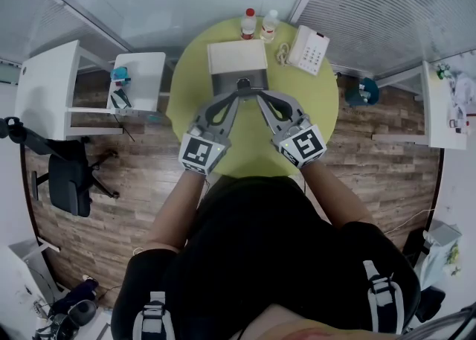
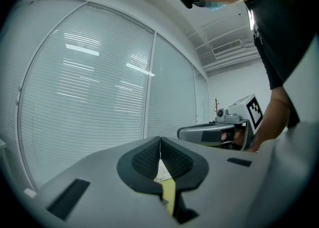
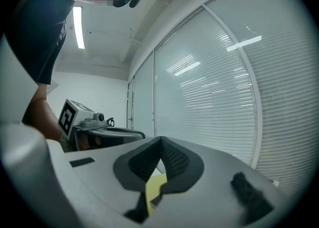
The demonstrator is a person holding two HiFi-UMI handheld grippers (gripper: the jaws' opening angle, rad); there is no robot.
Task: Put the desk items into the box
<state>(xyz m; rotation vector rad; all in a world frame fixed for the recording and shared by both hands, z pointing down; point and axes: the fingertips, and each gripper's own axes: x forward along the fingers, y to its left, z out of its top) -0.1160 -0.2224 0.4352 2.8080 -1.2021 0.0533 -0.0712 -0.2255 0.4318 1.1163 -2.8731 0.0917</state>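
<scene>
Left gripper (image 1: 236, 93) and right gripper (image 1: 259, 94) are both shut with nothing between the pads, as each gripper view shows: the left gripper's (image 2: 160, 140) dark pads meet at the tip, and so do the right gripper's (image 3: 160, 139). From the head view they are held level over the round yellow-green surface (image 1: 327, 100), tips close together at the near edge of the box (image 1: 236, 57), which lies open in the middle. Behind the box stand a red-capped bottle (image 1: 248, 24) and a white-capped bottle (image 1: 269, 26), side by side. To the box's right lies a white phone (image 1: 309, 50), with a coiled cord (image 1: 282, 53) between them.
</scene>
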